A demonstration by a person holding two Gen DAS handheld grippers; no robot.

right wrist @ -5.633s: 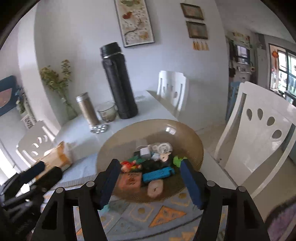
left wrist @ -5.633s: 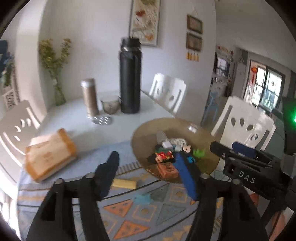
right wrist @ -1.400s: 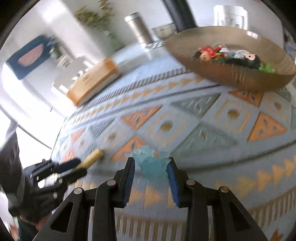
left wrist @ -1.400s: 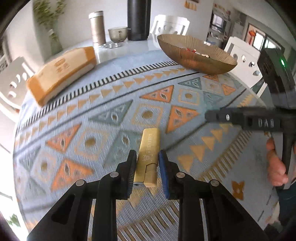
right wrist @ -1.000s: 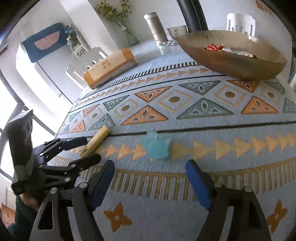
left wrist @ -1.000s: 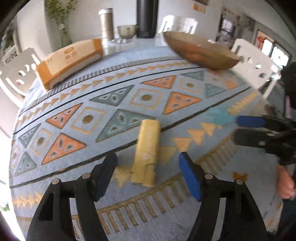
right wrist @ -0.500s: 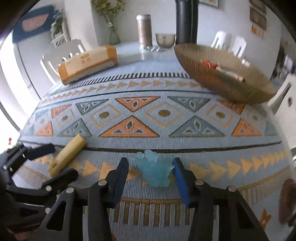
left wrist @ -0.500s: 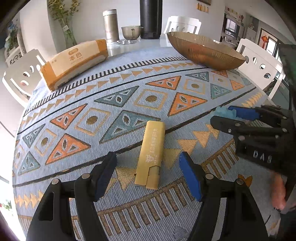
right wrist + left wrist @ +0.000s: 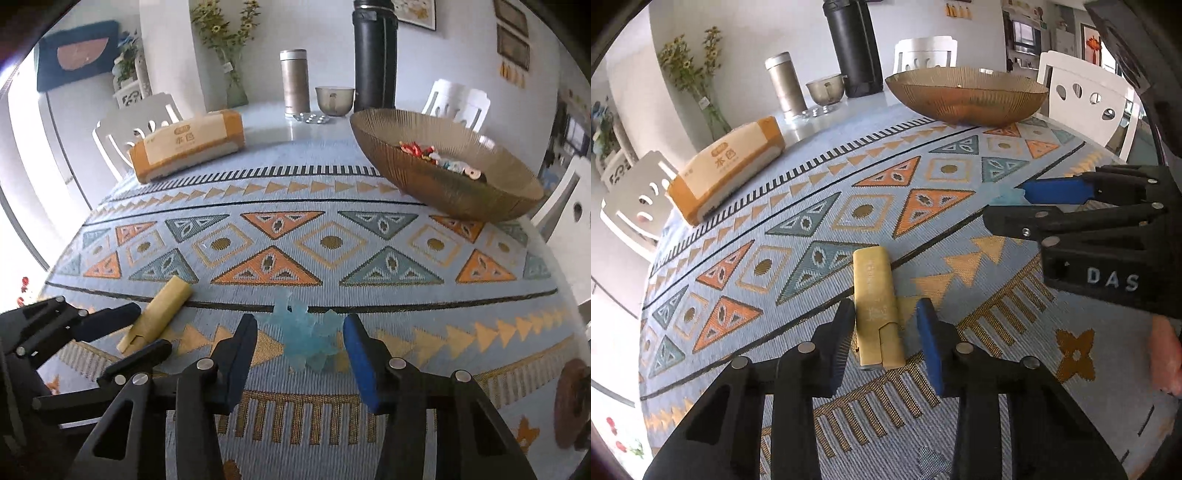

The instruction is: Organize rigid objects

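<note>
A flat yellow bar (image 9: 876,305) lies on the patterned cloth, its near end between the fingers of my left gripper (image 9: 886,325), which is open around it with small gaps on both sides. It also shows in the right wrist view (image 9: 159,314). A pale blue translucent toy (image 9: 306,336) lies between the open fingers of my right gripper (image 9: 301,343). The right gripper also shows in the left wrist view (image 9: 1008,206). A brown ribbed bowl (image 9: 413,162) with several small toys stands at the far right; it also shows in the left wrist view (image 9: 967,98).
An orange tissue pack (image 9: 188,144) lies at the far left. Behind it stand a steel flask (image 9: 294,81), a small cup (image 9: 334,99), a tall black bottle (image 9: 373,55) and a flower vase (image 9: 236,88). White chairs ring the table.
Both grippers opened, letting go of the bar and the blue toy on the cloth. Now both have narrowed and moved in around their objects again.
</note>
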